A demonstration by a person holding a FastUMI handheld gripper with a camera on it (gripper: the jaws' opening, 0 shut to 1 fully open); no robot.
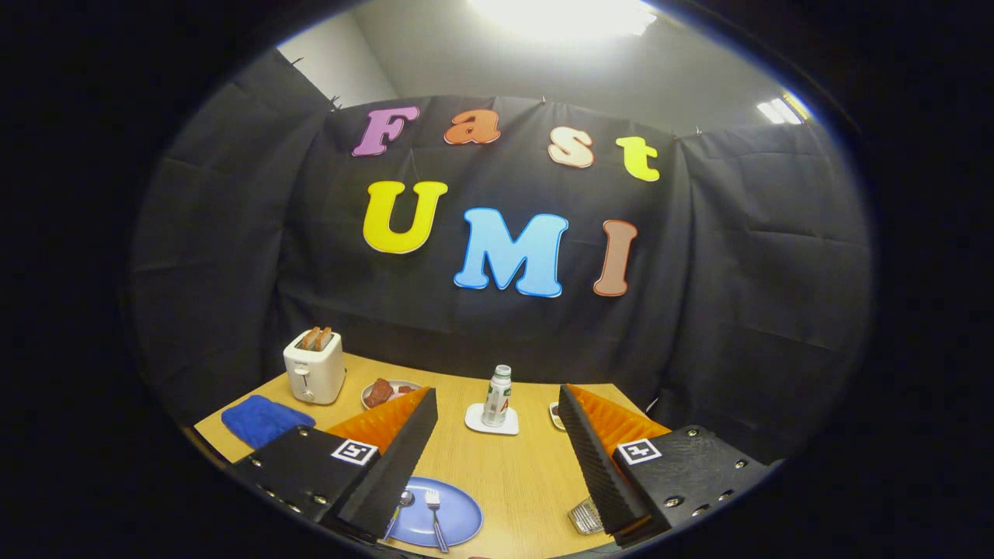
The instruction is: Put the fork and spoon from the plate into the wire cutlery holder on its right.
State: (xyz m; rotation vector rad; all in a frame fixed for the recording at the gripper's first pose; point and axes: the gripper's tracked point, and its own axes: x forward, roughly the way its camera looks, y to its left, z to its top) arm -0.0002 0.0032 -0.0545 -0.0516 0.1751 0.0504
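Note:
A blue plate (pixel 454 516) lies on the wooden table just inside my left finger. A fork (pixel 435 512) rests on it, tines pointing away, and a spoon (pixel 402 501) lies beside the fork, partly hidden by the left finger. A silver wire cutlery holder (pixel 584 515) peeks out beside my right finger, mostly covered by it. My gripper (pixel 497 400) hangs above the table with its fingers wide apart and nothing between them.
A white toaster (pixel 314 366) with bread stands at the back left, a blue cloth (pixel 260 419) in front of it. A small plate with brown food (pixel 386 392) and a bottle (pixel 498 396) on a white coaster (pixel 491 420) sit mid-table. A small dish (pixel 555 415) lies behind the right finger.

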